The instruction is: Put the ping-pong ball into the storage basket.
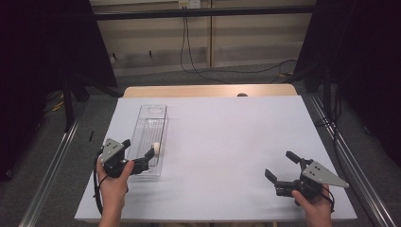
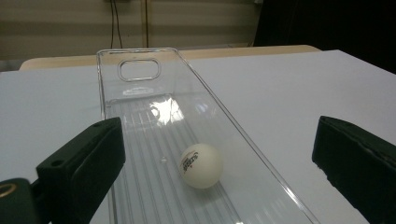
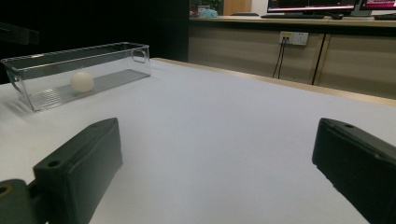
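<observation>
Plainly: ball in the clear bin, both grippers empty

White ball [image 2: 201,165] rests on the ribbed floor of the clear plastic bin [image 2: 140,70], close to the bin's near end and against its right-hand long wall. Bin is long and narrow, with a cut-out handle in the far end wall; it lies on the white table [image 1: 227,137].

Left gripper [image 1: 140,152] sits at the bin's near end, jaws spread wide with nothing pressed between them. Left gripper view: one jaw over the bin's left wall, the other outside the right wall, the ball ahead between them and untouched. Bin walls stand between the jaws and the ball.

Right gripper [image 1: 280,166] is well apart from the bin, on the opposite side of the table, jaws wide and empty. Bare table surface lies between it and the bin.

Beyond the bin's far end: wooden table edge, cables on the floor.
</observation>
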### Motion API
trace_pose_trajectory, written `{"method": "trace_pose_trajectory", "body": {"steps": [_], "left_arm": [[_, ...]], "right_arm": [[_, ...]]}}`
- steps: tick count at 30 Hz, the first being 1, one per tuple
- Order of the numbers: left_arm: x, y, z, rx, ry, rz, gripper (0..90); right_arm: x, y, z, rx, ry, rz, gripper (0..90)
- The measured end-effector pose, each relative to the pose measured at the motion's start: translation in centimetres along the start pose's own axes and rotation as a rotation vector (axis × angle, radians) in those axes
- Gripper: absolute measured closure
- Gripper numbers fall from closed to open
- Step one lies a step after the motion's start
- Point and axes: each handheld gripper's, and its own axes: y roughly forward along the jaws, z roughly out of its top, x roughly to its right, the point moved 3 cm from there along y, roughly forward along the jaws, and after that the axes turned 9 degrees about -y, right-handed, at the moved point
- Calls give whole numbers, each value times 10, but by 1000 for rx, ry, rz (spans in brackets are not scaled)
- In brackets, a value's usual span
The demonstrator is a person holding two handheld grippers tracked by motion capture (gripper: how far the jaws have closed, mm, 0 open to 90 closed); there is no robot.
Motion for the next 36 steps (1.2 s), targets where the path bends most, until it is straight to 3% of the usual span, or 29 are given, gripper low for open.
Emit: {"method": "trace_pose_trajectory", "body": {"steps": [22, 36], "left_arm": [[-1, -12, -11, 25, -7, -16, 28], [-4, -18, -19, 66, -12, -36, 24]], "right_arm": [[1, 0, -1, 1, -6, -2, 11], [0, 0, 0, 4, 0, -2, 11]]}}
